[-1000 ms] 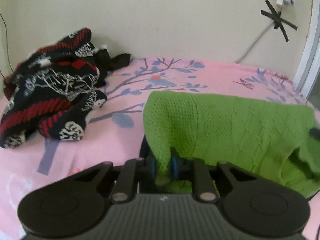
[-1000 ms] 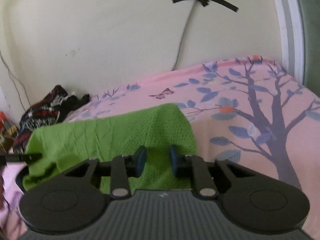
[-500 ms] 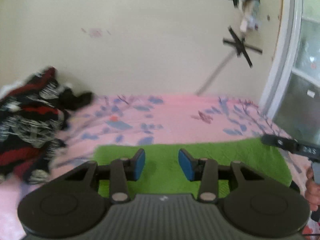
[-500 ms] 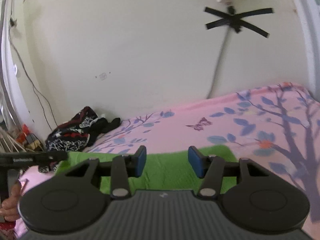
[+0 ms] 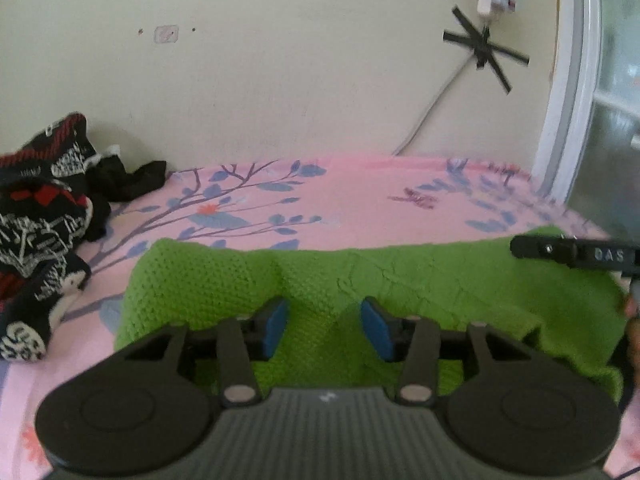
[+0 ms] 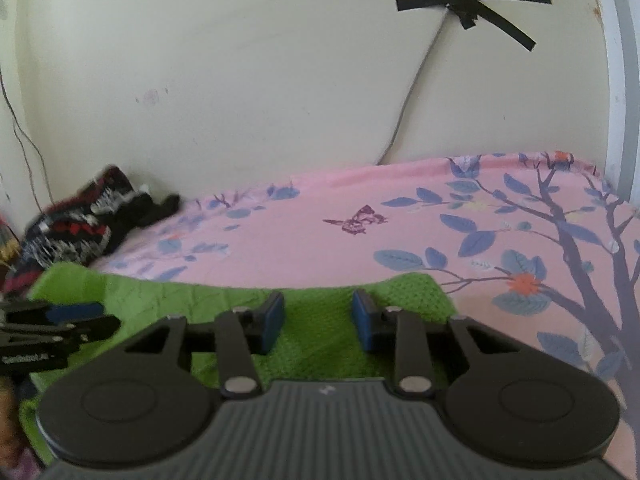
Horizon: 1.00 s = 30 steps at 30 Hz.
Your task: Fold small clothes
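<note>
Left wrist view shows the green knit garment (image 5: 400,288) lying on the bed (image 5: 360,204), spread as a wide band just ahead of the left gripper (image 5: 324,330) and running off to the right of its jaws. A soft ridge of the knit rises in the gap between the blue pads (image 5: 274,324), but neither pad presses on it; these jaws have just been opening and now stand spread, holding nothing. In the right wrist view the same garment (image 6: 320,320) lies directly under and ahead of the right gripper (image 6: 319,322), with its far right corner just beyond the right jaw. Those jaws have just been closing partway, yet they are apart, with flat knit showing between them and nothing pinched.

Judging by how things lie, one fold of the green piece looks done: the cloth sits doubled, its far edge fairly straight, and it has been let go. It is still a long band, though, so a further fold across its width seems to remain, and the near right edge in the left view is rumpled and would want smoothing.

Well to the left of both jaws, against the wall, a heap of black, red and white patterned clothes (image 5: 40,224) lies crumpled and unfolded, so most of the task appears still ahead.
</note>
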Tool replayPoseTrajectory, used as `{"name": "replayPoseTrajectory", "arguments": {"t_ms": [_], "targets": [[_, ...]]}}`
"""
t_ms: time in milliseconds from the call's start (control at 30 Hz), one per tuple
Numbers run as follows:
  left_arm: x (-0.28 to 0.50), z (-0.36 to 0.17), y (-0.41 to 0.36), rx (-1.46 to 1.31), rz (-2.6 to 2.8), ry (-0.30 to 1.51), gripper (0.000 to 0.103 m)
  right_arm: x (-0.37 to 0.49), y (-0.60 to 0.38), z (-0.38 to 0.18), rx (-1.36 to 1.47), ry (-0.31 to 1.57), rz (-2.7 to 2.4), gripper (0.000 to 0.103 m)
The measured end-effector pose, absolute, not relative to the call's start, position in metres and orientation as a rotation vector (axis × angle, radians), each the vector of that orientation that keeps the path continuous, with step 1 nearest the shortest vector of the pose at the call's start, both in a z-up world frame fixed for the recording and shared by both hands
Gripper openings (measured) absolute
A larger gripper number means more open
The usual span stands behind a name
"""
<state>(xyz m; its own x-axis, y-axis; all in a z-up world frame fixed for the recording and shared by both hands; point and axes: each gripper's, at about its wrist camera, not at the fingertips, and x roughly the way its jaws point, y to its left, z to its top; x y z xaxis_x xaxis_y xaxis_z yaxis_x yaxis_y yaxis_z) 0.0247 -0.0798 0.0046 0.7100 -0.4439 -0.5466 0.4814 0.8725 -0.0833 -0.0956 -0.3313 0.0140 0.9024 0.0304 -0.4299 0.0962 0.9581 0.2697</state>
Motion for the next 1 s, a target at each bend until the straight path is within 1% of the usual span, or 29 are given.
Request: {"name": "replayPoseTrajectory", "arguments": {"t_ms": [33,67,100,133,267,433,467,533,567,600,633,667,700,767,800,833,867,900,1000], "targets": [[0.025,0.005,-0.075,0.039,-0.535,0.589,0.050,-0.104,-0.336,0.018,0.330,0.434,-0.026,0.032],[0.025,0.006,-0.071,0.016,-0.552,0.589,0.055,-0.115,-0.341,0.021,0.369,0.421,-0.021,0.034],[0.024,0.007,-0.067,-0.005,-0.565,0.583,0.057,-0.128,-0.347,0.025,0.407,0.404,-0.025,0.042],[0.022,0.009,-0.064,-0.026,-0.572,0.571,0.058,-0.140,-0.352,0.029,0.432,0.387,-0.046,0.051],[0.017,0.023,-0.055,-0.152,-0.673,0.557,0.058,-0.181,-0.380,0.031,0.550,0.390,-0.098,0.057],[0.003,0.040,-0.077,-0.172,-0.847,0.562,0.057,-0.196,-0.403,0.006,0.747,0.496,-0.042,0.057],[0.003,0.038,-0.084,-0.172,-0.887,0.584,0.054,-0.196,-0.403,0.001,0.763,0.511,-0.034,0.057],[0.006,0.029,-0.099,-0.158,-0.945,0.660,0.050,-0.191,-0.401,-0.007,0.792,0.540,-0.005,0.057],[0.009,0.023,-0.106,-0.137,-0.949,0.706,0.045,-0.190,-0.399,-0.008,0.796,0.532,0.008,0.058],[0.012,0.015,-0.112,-0.104,-0.937,0.755,0.040,-0.187,-0.397,-0.008,0.805,0.535,0.030,0.063],[0.015,0.008,-0.116,-0.080,-0.921,0.789,0.039,-0.186,-0.396,-0.009,0.818,0.529,0.048,0.069],[0.017,0.002,-0.116,-0.079,-0.911,0.802,0.033,-0.184,-0.395,-0.009,0.832,0.528,0.057,0.069],[0.017,0.000,-0.115,-0.091,-0.910,0.800,0.033,-0.181,-0.393,-0.011,0.844,0.527,0.067,0.069],[0.024,-0.002,-0.113,-0.137,-0.915,0.835,0.032,-0.175,-0.388,-0.012,0.845,0.537,0.073,0.064],[0.026,-0.003,-0.112,-0.154,-0.917,0.844,0.032,-0.170,-0.384,-0.012,0.852,0.558,0.072,0.051],[0.027,-0.003,-0.111,-0.161,-0.919,0.847,0.032,-0.167,-0.384,-0.012,0.870,0.578,0.076,0.042],[0.028,-0.003,-0.109,-0.165,-0.919,0.849,0.032,-0.164,-0.381,-0.011,0.882,0.585,0.076,0.041],[0.028,-0.003,-0.108,-0.167,-0.919,0.851,0.032,-0.162,-0.379,-0.004,0.881,0.580,0.092,0.038],[0.026,0.000,-0.102,-0.177,-0.920,0.859,0.032,-0.158,-0.360,0.038,0.813,0.511,0.196,0.033]]}}
